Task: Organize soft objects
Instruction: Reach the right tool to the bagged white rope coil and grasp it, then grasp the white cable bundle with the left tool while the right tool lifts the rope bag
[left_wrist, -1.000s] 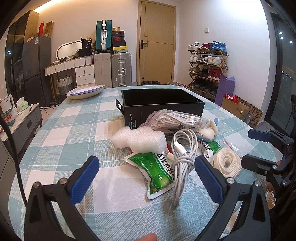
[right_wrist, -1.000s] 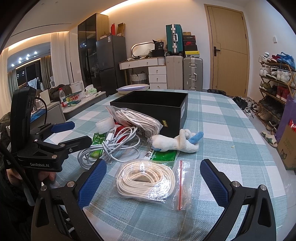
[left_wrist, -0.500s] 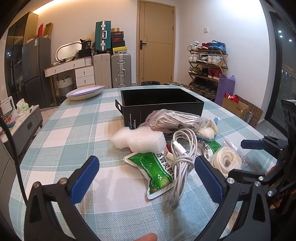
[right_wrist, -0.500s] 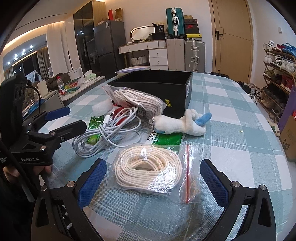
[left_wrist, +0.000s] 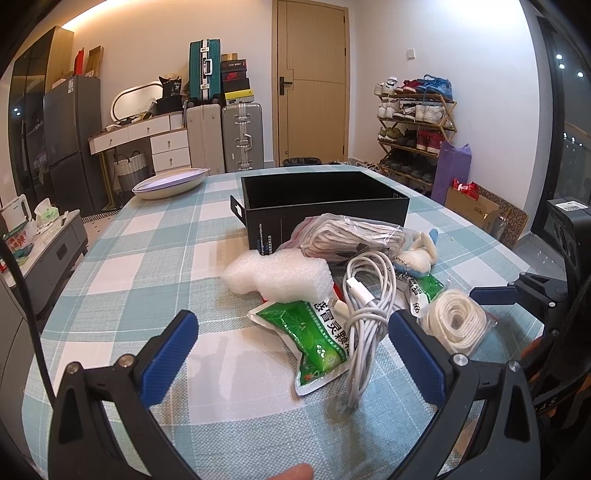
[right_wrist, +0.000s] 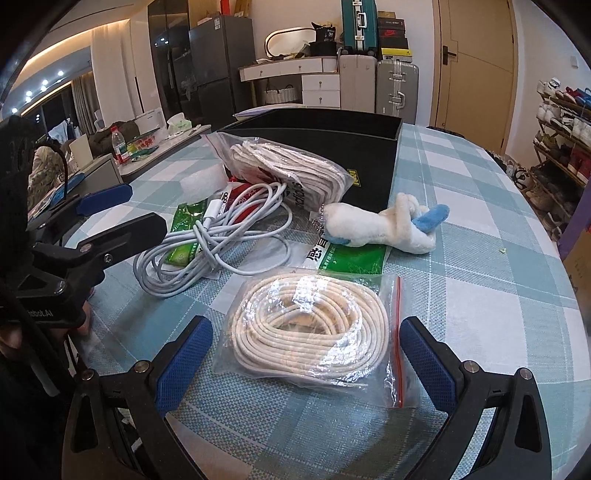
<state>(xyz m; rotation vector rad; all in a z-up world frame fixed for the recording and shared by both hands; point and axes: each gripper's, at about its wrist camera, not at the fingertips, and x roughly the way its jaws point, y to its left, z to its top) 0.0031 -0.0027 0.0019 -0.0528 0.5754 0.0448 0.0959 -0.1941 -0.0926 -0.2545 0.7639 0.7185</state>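
Note:
A pile lies before an open black box (left_wrist: 325, 199) (right_wrist: 317, 133): white foam (left_wrist: 277, 275), a green sachet (left_wrist: 317, 339), a loose white cable (left_wrist: 364, 306) (right_wrist: 218, 240), a bagged white cord bundle (left_wrist: 351, 236) (right_wrist: 291, 170), a white and blue plush toy (right_wrist: 380, 225) (left_wrist: 417, 256), and a cream rope coil in a clear zip bag (right_wrist: 310, 328) (left_wrist: 458, 321). My right gripper (right_wrist: 306, 363) is open, its fingers either side of the rope bag's near edge. My left gripper (left_wrist: 293, 354) is open and empty, just short of the green sachet.
The table has a teal and white checked cloth (left_wrist: 147, 258). A white oval dish (left_wrist: 168, 182) sits at the far left of the table. Behind stand suitcases (left_wrist: 242, 136), a door and a shoe rack (left_wrist: 413, 125). The table's right edge is near the rope bag.
My right gripper has moved forward and down, so the rope bag now lies between its fingers. My left gripper has barely moved.

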